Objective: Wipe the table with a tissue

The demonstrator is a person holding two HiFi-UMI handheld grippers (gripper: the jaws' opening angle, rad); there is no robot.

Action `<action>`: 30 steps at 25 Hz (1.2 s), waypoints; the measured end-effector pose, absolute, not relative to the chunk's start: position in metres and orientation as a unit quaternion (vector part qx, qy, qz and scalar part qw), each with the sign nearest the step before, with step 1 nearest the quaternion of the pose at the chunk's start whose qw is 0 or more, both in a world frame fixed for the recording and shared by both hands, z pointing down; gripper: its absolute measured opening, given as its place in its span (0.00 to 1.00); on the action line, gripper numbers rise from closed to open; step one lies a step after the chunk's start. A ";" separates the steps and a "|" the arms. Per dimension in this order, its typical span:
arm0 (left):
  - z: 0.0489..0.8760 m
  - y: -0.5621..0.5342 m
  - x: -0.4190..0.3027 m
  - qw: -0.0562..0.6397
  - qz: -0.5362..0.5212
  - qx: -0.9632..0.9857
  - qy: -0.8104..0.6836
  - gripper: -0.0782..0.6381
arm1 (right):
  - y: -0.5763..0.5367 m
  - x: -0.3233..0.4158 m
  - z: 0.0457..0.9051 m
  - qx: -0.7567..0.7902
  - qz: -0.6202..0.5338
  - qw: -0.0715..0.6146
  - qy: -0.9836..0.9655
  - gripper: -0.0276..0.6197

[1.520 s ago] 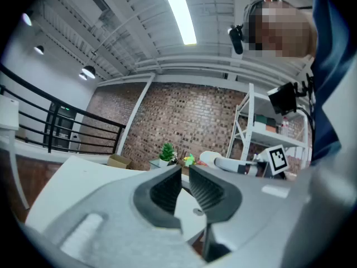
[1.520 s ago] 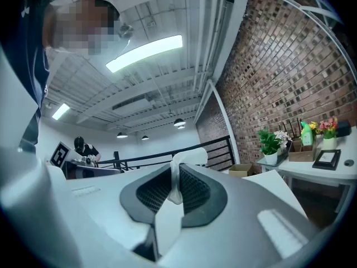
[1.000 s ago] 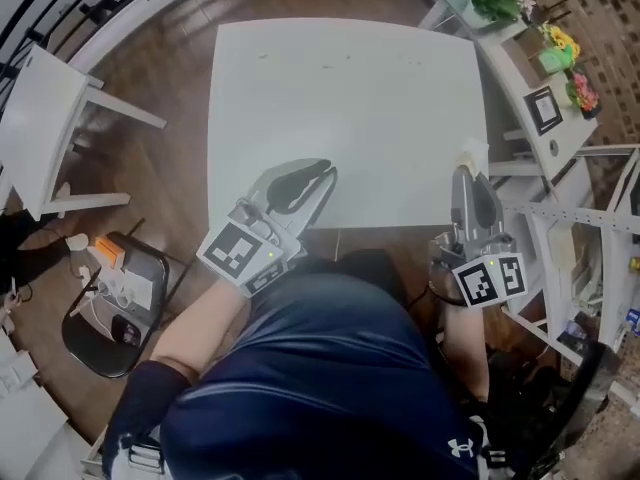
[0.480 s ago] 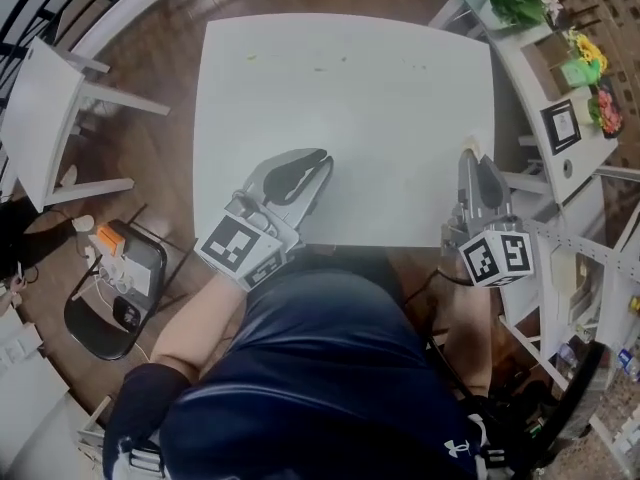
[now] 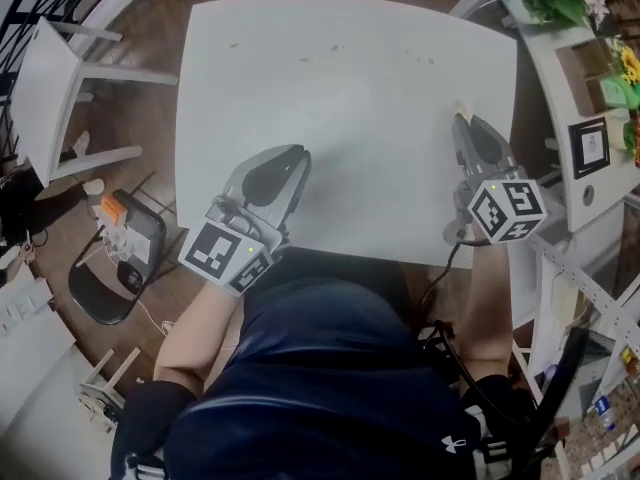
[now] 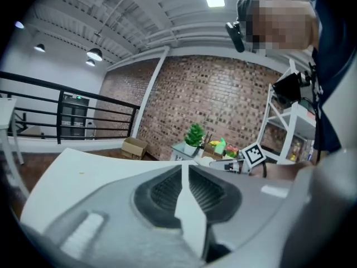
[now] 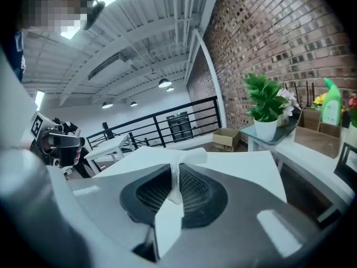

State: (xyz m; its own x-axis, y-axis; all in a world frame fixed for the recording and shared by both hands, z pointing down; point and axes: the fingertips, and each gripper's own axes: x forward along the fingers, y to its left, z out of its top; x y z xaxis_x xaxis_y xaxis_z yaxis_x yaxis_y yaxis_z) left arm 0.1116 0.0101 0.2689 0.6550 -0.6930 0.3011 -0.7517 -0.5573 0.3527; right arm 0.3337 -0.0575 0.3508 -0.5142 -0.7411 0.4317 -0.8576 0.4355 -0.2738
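The right gripper (image 7: pixel 176 172) is clamped on a thin white tissue (image 7: pixel 188 156) over the near right part of the white table (image 5: pixel 350 98). The left gripper (image 6: pixel 182 171) is closed on nothing, near the table's near left edge. Only 1 small fold looks pinched, so dragging could tear it or pull it free before it reaches the faint specks (image 5: pixel 305 60) at the far side.

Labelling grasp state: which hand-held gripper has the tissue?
The right hand-held gripper: a white tissue is pinched between its jaws. The left hand-held gripper is shut on nothing.
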 end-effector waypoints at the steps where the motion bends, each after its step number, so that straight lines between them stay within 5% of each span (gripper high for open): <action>1: 0.275 0.007 0.112 0.233 0.064 0.878 -0.412 0.16 | -0.064 0.332 0.360 0.468 0.241 0.132 -0.840 0.10; 13: 0.323 -0.034 0.111 0.270 0.051 0.882 -0.383 0.16 | -0.116 0.325 0.430 0.434 0.343 0.168 -0.816 0.10; 23: 0.352 -0.056 0.085 0.304 0.052 0.867 -0.391 0.16 | -0.129 0.317 0.498 0.404 0.312 0.357 -0.782 0.10; 30: 0.359 -0.065 0.080 0.314 0.052 0.864 -0.389 0.16 | -0.139 0.328 0.509 0.418 0.318 0.384 -0.760 0.10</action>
